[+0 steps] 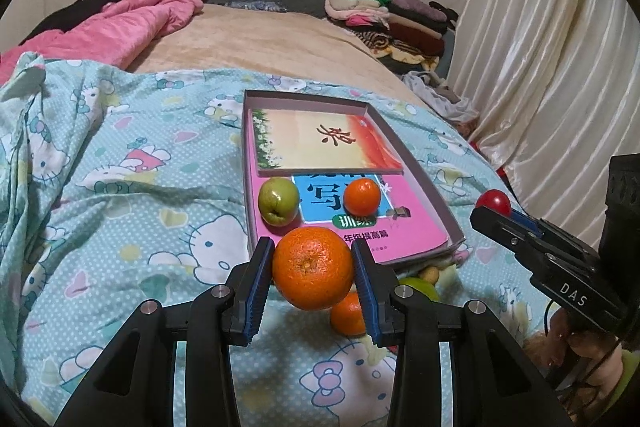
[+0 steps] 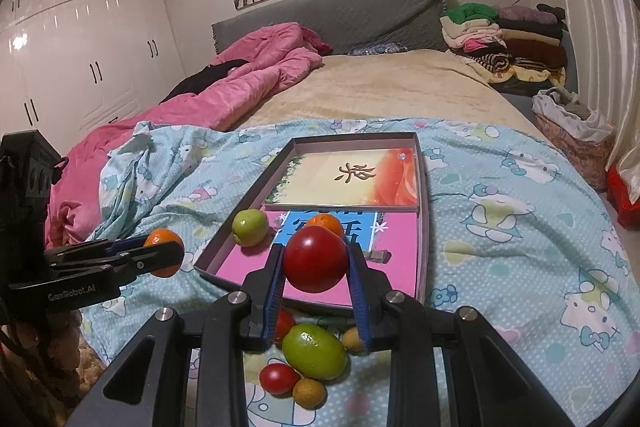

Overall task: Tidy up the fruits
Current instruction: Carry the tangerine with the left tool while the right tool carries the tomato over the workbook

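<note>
My left gripper (image 1: 313,271) is shut on a large orange (image 1: 312,267), held above the blanket just in front of the shallow box (image 1: 420,163). My right gripper (image 2: 316,261) is shut on a red tomato (image 2: 315,253), held over the box's near edge (image 2: 308,301). Inside the box a green fruit (image 1: 279,201) and a small orange (image 1: 361,195) rest on a pink book (image 1: 412,223). On the blanket below lie a small orange (image 1: 347,314), a green fruit (image 2: 315,351), small red tomatoes (image 2: 278,378) and small brown fruits (image 2: 309,392).
The box lies on a Hello Kitty blanket (image 1: 120,187) on a bed. A second book (image 1: 320,143) fills the box's far half. A pink quilt (image 1: 132,23) lies at far left, folded clothes (image 1: 384,19) at far right, curtains (image 1: 552,47) on the right.
</note>
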